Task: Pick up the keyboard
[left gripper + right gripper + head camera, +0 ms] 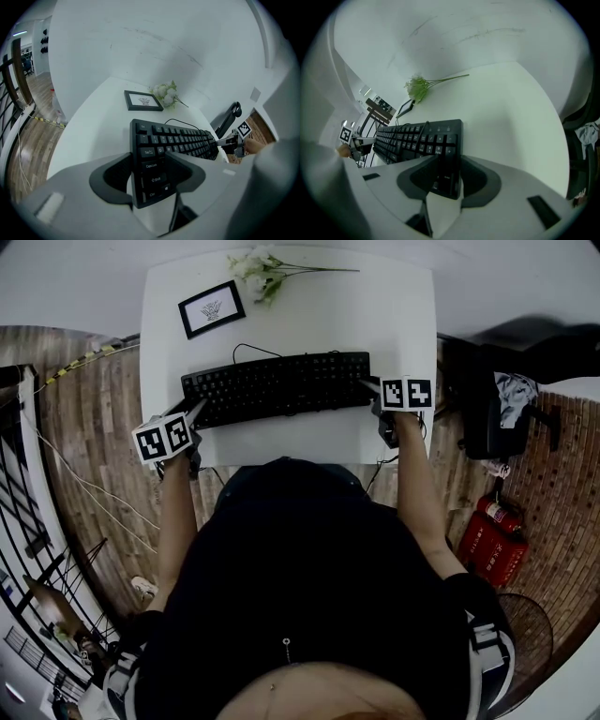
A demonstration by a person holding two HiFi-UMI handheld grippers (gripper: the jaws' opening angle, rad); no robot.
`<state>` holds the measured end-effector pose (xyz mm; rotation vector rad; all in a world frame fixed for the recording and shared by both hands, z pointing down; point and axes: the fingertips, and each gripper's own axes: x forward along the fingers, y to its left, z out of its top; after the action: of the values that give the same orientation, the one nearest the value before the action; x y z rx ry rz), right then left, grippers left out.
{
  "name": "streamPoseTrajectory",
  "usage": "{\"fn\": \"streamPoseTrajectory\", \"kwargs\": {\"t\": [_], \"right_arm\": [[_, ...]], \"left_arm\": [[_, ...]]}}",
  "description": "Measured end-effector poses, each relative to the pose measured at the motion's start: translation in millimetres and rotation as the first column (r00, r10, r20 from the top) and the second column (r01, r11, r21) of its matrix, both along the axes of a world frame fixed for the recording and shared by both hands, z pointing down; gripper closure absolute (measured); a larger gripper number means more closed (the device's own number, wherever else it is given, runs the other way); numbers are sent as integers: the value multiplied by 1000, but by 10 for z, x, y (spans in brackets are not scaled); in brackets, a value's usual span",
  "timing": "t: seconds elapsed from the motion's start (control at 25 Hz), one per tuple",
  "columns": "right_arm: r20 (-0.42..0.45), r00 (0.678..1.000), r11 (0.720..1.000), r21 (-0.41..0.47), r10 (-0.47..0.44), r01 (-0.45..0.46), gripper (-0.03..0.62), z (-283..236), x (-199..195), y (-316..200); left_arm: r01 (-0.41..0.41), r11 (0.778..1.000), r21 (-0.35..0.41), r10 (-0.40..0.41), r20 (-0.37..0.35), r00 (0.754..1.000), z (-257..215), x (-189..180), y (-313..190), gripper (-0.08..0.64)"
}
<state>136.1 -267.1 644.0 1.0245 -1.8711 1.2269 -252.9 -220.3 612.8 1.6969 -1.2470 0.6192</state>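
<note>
Quick status from my end. There's one keyboard (277, 385) here. It sits across the middle of the white surface (394, 315), a bit toward the lower edge in the head view, and its cable (248, 348) loops off the top edge.

I've got two grippers on it, one per end. The left gripper (195, 412) is at the keyboard's lower left corner. In the left gripper view its fingers (112, 176) are clamped on that end. One is against the outer edge, the other is on top of the keys, and the Caps Lock and Shift column is between them. The right gripper (368, 385) is at the right end. In the right gripper view its fingers (476, 180) are grasping the numpad end the same way, one on the outer edge and one over the keys. From the head view I can't say whether the keyboard has left the surface.

Two other things are on the surface. There's one black picture frame (212, 308) at the upper left and one bunch of white flowers (255, 270) at the top centre, with its stems pointing right. Both are well apart from the keyboard.
</note>
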Motion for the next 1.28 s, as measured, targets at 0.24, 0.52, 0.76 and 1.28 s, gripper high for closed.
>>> {"fn": "streamPoseTrajectory", "kwargs": {"t": [0.24, 0.52, 0.76, 1.28], "right_arm": [[-16, 1000, 1000, 0, 2, -2, 439, -13, -1, 34], [-4, 999, 999, -29, -41, 41, 439, 36, -13, 21], [53, 998, 997, -67, -33, 37, 374, 66, 17, 26], [72, 997, 996, -83, -35, 41, 410, 94, -45, 20]], "left_arm": [[4, 1000, 9, -4, -1, 1000, -18, 3, 3, 328], [6, 1000, 15, -6, -5, 1000, -13, 0, 0, 328], [6, 1000, 18, -6, -12, 1000, -24, -2, 10, 328], [19, 1000, 0, -19, -5, 1000, 11, 17, 8, 328]]}}
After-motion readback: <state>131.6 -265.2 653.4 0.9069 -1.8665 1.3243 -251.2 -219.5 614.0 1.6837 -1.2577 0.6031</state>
